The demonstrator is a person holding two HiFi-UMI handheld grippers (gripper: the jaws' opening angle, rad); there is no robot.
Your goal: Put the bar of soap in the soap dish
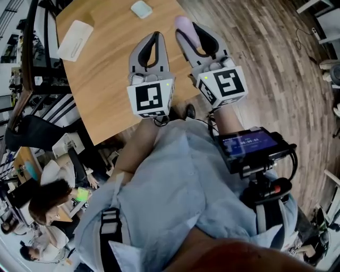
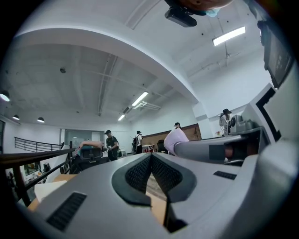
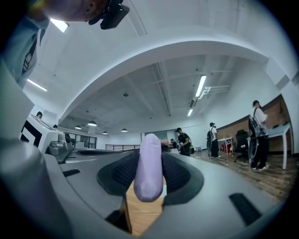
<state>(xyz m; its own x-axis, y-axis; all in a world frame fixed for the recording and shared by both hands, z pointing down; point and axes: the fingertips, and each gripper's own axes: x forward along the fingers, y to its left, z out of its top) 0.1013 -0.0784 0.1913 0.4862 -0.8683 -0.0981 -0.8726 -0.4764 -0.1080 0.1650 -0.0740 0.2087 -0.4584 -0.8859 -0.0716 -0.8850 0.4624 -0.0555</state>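
Observation:
A lavender bar of soap [image 1: 185, 26] [image 3: 148, 168] stands on edge between the pads of my right gripper [image 1: 192, 27] [image 3: 148, 158], which is shut on it above the near right part of the wooden table [image 1: 106, 79]. The soap's end sticks out past the jaws [image 2: 175, 139]. Just to its left, my left gripper [image 1: 155, 35] [image 2: 151, 157] is shut, tips touching, with nothing in it. Two things lie farther off on the table: a small pale blue-green rounded piece [image 1: 141, 9] straight ahead and a white rounded rectangular one [image 1: 75, 40] at far left. Which is the dish I cannot tell.
The table's near edge [image 1: 133, 127] runs just under my grippers, with wood plank floor [image 1: 276, 58] to the right. A railing [image 1: 29, 58] and desks with seated people [image 1: 50, 199] are at the left. More people stand far off in the room [image 3: 258, 135].

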